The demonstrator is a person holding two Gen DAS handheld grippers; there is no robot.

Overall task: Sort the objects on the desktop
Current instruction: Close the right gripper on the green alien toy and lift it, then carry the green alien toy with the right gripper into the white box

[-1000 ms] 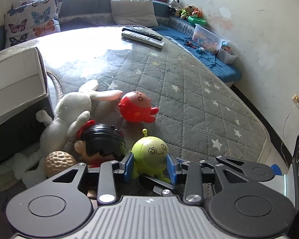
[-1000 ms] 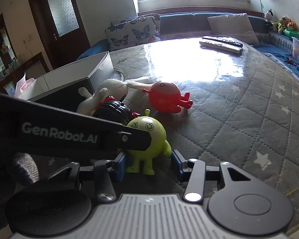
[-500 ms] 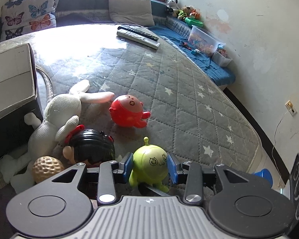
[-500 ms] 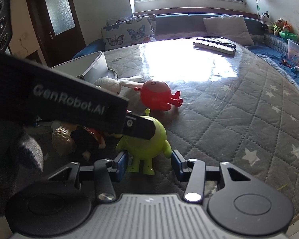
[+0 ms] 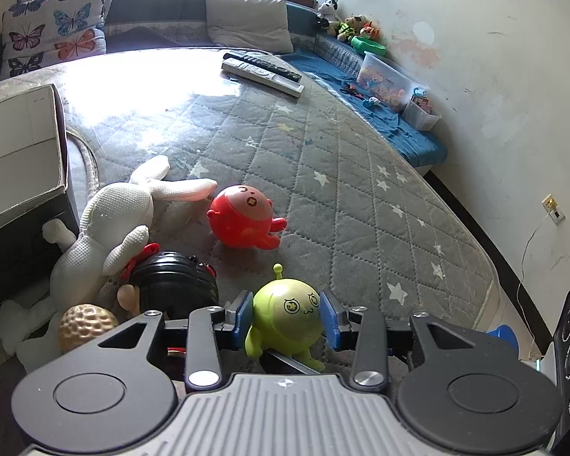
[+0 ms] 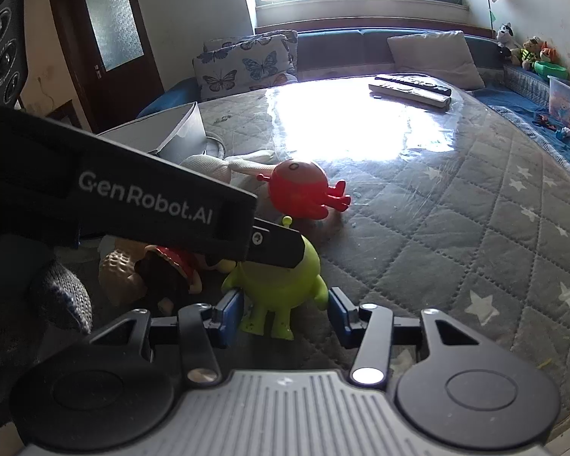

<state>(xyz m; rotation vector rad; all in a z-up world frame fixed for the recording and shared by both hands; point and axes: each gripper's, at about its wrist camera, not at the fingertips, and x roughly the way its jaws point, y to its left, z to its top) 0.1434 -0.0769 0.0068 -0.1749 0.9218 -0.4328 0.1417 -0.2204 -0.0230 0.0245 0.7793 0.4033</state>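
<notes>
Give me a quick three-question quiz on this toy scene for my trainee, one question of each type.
1. True or false: the red toy lies inside the cardboard box.
2. What sits between the pads of the left gripper? A) the white rabbit B) the green toy C) the brown ball
3. How many remote controls lie at the far end of the mattress?
Key: 1. False: the red toy lies on the mattress, outside the cardboard box. 2. B. 3. Two.
</notes>
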